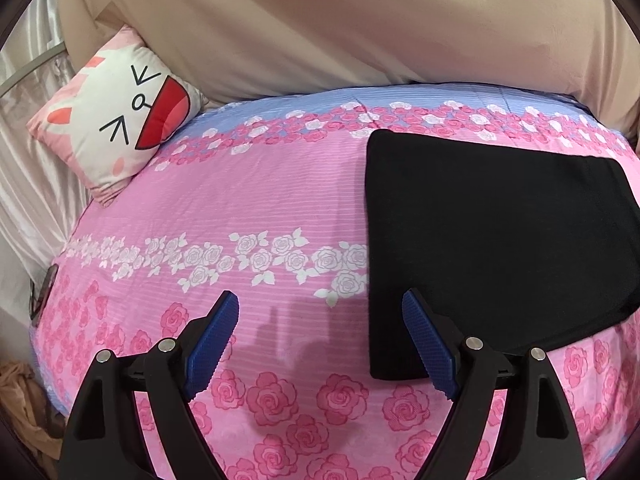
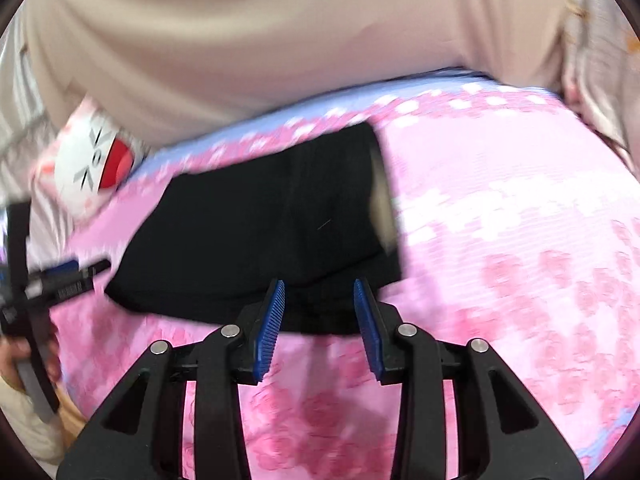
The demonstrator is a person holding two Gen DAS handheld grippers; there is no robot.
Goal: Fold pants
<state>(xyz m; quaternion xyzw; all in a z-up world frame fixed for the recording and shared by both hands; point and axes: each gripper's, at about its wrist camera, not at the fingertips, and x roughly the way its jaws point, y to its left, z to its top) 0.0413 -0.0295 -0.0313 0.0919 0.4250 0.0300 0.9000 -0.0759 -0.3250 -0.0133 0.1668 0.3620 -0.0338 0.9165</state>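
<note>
The black pants point(image 1: 496, 240) lie folded into a flat rectangle on the pink floral bedspread point(image 1: 260, 208). My left gripper point(image 1: 320, 312) is open and empty, above the bedspread just left of the pants' near left corner. In the blurred right wrist view the pants point(image 2: 260, 232) lie ahead. My right gripper point(image 2: 319, 296) is open and empty at the pants' near edge. The left gripper point(image 2: 80, 270) shows at the far left of that view, beside the pants.
A cat-face pillow point(image 1: 120, 116) leans at the bed's far left corner. A beige padded headboard point(image 1: 360, 20) runs along the far side. Satin curtain point(image 1: 24, 184) hangs left of the bed. A dark object point(image 1: 42, 292) lies at the bed's left edge.
</note>
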